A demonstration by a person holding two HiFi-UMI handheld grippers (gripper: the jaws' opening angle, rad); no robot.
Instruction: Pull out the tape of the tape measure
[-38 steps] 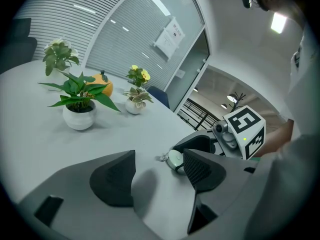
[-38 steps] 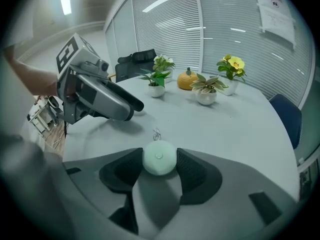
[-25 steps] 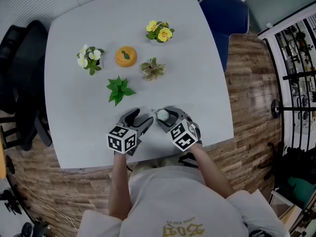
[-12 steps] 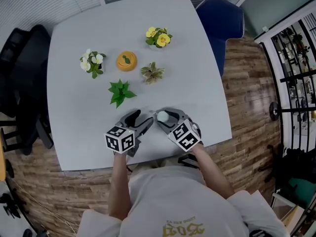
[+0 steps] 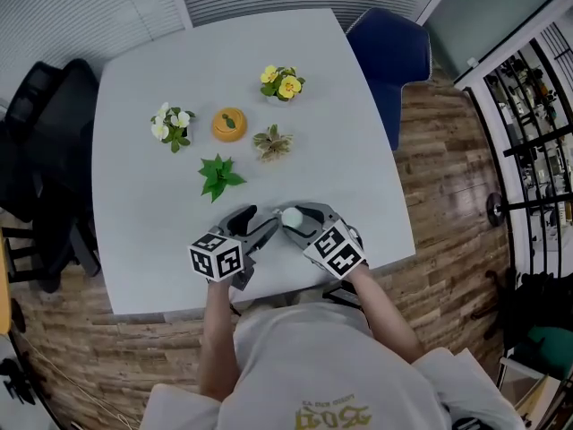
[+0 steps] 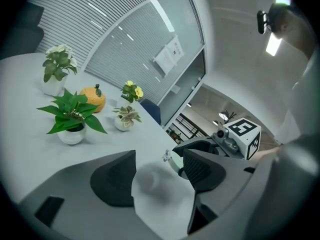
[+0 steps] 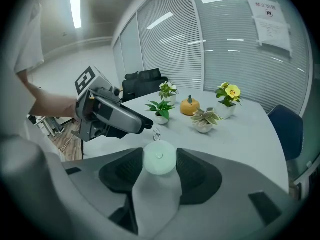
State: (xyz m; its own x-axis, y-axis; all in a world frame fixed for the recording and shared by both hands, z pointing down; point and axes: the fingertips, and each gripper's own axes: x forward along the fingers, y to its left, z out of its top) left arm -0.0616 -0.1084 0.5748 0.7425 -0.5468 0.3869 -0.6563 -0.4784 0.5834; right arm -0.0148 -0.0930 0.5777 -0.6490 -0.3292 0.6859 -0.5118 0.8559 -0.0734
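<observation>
- While the R gripper [image 5: 296, 219] has its jaws clamped on the tape measure [image 7: 160, 157], a round pale-green case, the L gripper [image 5: 258, 221] has its jaws apart w/ nothing btwn the pads.
- The case is pinched at its two sides by the R gripper's dark pads, flat face toward that gripper's camera. A small metal pull ring [image 7: 156, 134] sticks out on the far side.
- L gripper's tips sit just beside that ring, pointing in from the person's left. Ring isn't pinched and the tape isn't drawn out yet.
- Both grippers are close together over the near edge of the grey table [image 5: 358, 177], right in front of the person's torso.
- Further back on the table, well apart from the grippers:
  - green leafy plant [image 5: 218, 176] in a white pot, nearest
  - white-flowered plant [image 5: 170, 124] to its left
  - orange pumpkin-shaped thing [image 5: 229, 124] in the middle
  - small variegated plant [image 5: 271, 141] just right of the pumpkin
  - yellow-flowered plant [image 5: 280, 81], farthest back
- Blue chair [image 5: 389, 47] at the table's far right corner; black chair [image 5: 36, 150] on the left side.
</observation>
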